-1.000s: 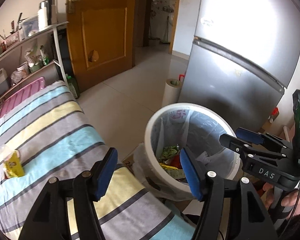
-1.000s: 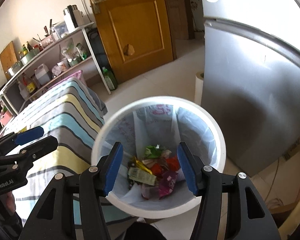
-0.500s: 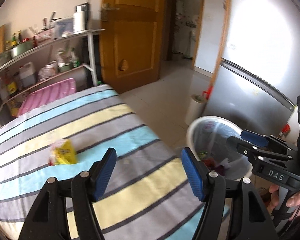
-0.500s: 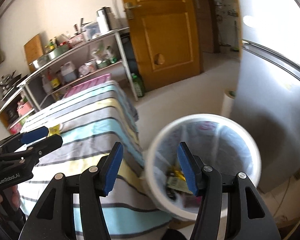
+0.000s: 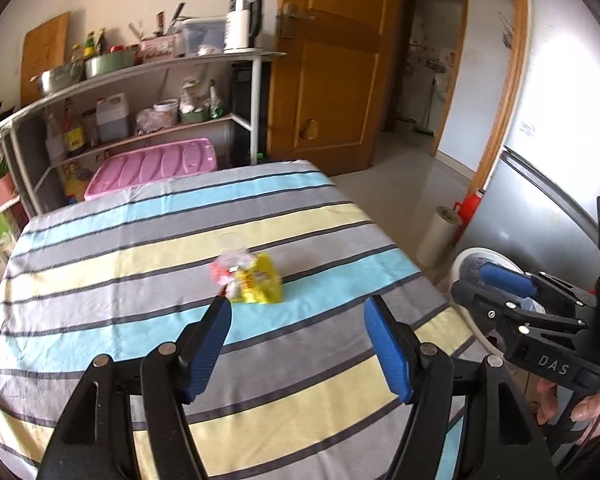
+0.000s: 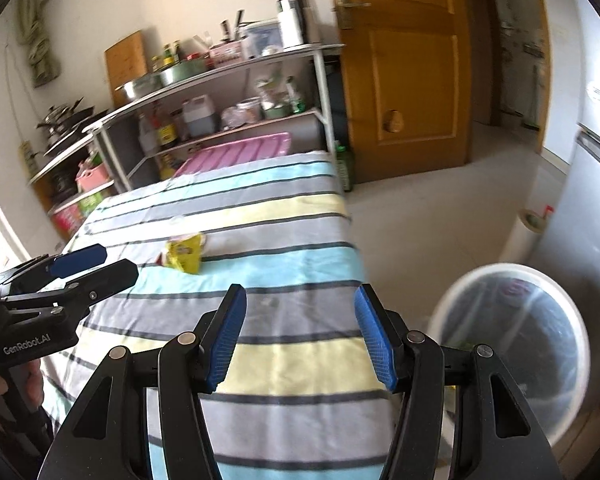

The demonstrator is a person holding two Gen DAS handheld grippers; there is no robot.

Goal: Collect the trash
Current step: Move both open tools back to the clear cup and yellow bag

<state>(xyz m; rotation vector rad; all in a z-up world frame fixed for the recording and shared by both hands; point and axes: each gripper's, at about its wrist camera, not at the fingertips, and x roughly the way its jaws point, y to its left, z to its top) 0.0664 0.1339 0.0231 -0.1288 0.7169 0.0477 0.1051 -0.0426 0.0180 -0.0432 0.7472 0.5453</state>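
A yellow snack wrapper (image 5: 258,282) with a crumpled pink-and-clear wrapper (image 5: 230,266) against it lies on the striped tablecloth (image 5: 140,248). My left gripper (image 5: 298,344) hovers open just short of them, nothing between its blue pads. In the right wrist view the yellow wrapper (image 6: 184,256) lies farther off, up and to the left of my right gripper (image 6: 300,336), which is open and empty over the cloth. The white bin (image 6: 512,344) with a clear liner stands on the floor at the table's right edge; its rim (image 5: 466,254) shows behind the right gripper in the left wrist view.
A metal shelf rack (image 5: 140,80) with pots, bottles and a kettle stands behind the table. A pink plastic lid (image 5: 152,168) leans at the table's far edge. A wooden door (image 5: 332,80), a silver fridge (image 5: 552,184) and a paper roll (image 5: 436,236) are on the right.
Both grippers have swung left from above the bin to above the table. The wrappers now sit just ahead of the left gripper, and the bin has slid to the right edge.
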